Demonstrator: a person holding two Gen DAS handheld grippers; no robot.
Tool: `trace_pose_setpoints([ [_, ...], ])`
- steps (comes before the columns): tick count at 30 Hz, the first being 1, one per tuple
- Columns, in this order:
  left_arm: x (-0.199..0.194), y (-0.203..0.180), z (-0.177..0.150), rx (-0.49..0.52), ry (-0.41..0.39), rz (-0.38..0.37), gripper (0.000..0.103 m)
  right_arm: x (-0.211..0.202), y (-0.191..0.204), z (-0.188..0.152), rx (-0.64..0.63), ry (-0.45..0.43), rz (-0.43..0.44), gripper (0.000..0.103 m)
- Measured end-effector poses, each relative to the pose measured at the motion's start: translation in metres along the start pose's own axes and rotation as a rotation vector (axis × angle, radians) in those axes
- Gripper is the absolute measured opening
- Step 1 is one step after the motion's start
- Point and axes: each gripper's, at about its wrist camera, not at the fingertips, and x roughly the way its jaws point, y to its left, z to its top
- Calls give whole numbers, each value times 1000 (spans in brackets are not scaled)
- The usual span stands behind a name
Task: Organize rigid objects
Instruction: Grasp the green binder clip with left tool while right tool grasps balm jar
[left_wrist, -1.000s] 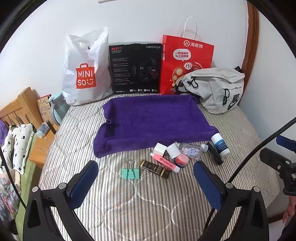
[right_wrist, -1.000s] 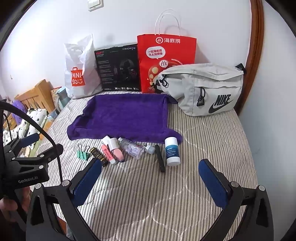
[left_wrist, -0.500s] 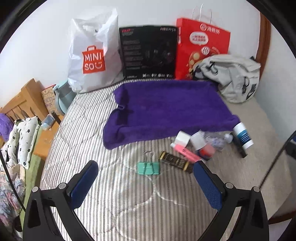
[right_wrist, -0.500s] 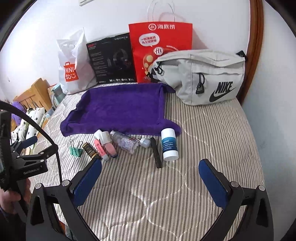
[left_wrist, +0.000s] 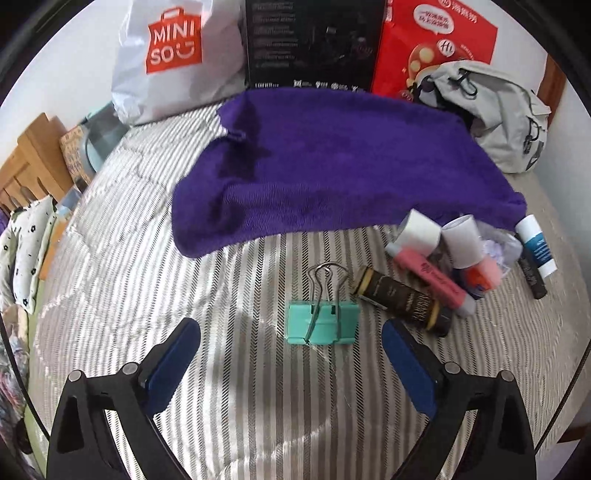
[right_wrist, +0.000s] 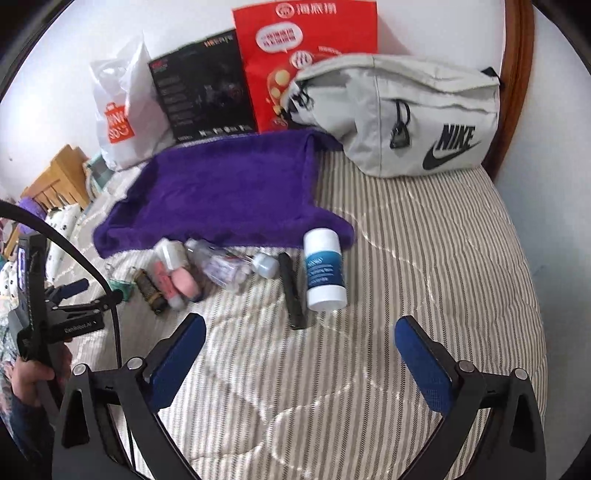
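Fingers of left gripper apart, empty; teal binder clip centre frame, just beyond them. Right gripper apart, empty; white bottle above centre.

Bare striped mattress before binder clip, tube crowding right

White wall behind | striped quilted bed in daylight | curved wooden bed frame at right | wooden furniture at left
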Motion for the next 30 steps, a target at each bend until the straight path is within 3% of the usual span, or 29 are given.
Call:
trace_pose_setpoints([
  [10, 21, 0, -2, -1, -19, 3, 87, 32, -28, -1, 78, 63, -8, 92],
  [14, 17, -5, -4, 26, -39, -10, 71, 44, -33, 6, 68, 71, -16, 87],
  [16, 14, -10, -7, 43, -49, -15, 60, 52, -36, 11, 65, 75, -13, 82],
  [22, 11, -17, -10, 62, -60, -31, 43, 78, -42, 29, 54, 93, 1, 63],
  [28, 11, -18, -9, 61, -62, -42, 39, 105, -36, 35, 19, 142, 50, 44],
  [30, 11, -17, -9, 58, -65, -52, 39, 113, -34, 35, 8, 148, 54, 43],
])
